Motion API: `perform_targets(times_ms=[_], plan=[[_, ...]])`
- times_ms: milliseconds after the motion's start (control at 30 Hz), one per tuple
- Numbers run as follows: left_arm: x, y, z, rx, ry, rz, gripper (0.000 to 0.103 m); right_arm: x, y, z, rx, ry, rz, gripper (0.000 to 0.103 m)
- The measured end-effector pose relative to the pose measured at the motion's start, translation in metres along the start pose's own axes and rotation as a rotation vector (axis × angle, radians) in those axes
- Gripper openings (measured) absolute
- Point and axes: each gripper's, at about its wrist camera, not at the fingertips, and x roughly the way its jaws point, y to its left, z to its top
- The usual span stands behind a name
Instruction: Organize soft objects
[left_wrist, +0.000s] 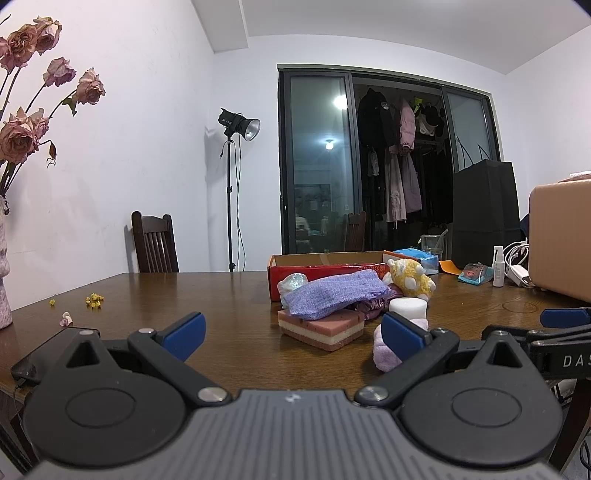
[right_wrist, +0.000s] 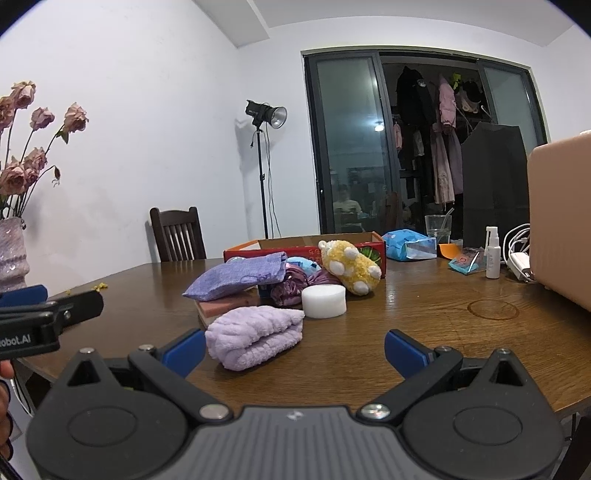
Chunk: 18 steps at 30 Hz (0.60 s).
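Note:
A pile of soft things lies mid-table in front of a red cardboard box (left_wrist: 295, 275) (right_wrist: 266, 252): a purple mesh pouch (left_wrist: 332, 293) (right_wrist: 236, 276), a pink layered sponge (left_wrist: 321, 328) (right_wrist: 221, 307), a yellow plush toy (left_wrist: 410, 280) (right_wrist: 349, 266), a white foam cylinder (left_wrist: 408, 307) (right_wrist: 324, 301), a rolled lilac towel (left_wrist: 382, 356) (right_wrist: 255, 334) and crumpled purple fabric (right_wrist: 291, 288). My left gripper (left_wrist: 293, 338) is open and empty, short of the sponge. My right gripper (right_wrist: 295, 350) is open and empty, with the towel by its left finger.
A vase of dried roses (left_wrist: 22, 122) (right_wrist: 14, 240) stands at the table's left edge. A tan case (right_wrist: 561, 218), black bag (left_wrist: 484, 206), spray bottle (right_wrist: 492, 253), glass (right_wrist: 437, 227), blue packets (right_wrist: 408, 245) and cables sit at the right. A chair (left_wrist: 155, 242) stands behind the table.

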Motion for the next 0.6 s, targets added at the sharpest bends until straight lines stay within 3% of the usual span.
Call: perform_targets(times_ms=[433,500,600], plan=[[0.004,0.001,-0.005,0.005,0.011,0.008,0.103,0.005,-0.001,0.001,-0.006,0.029,0.027,0.103],[0.008,0.001,-0.008,0.007,0.025,0.002,0.103,0.009,-0.004,0.003,-0.004,0.048,0.033,0.101],[0.017,0.000,-0.014,0.018,0.053,-0.010,0.103,0.022,-0.004,0.005,-0.018,0.089,0.042,0.089]])
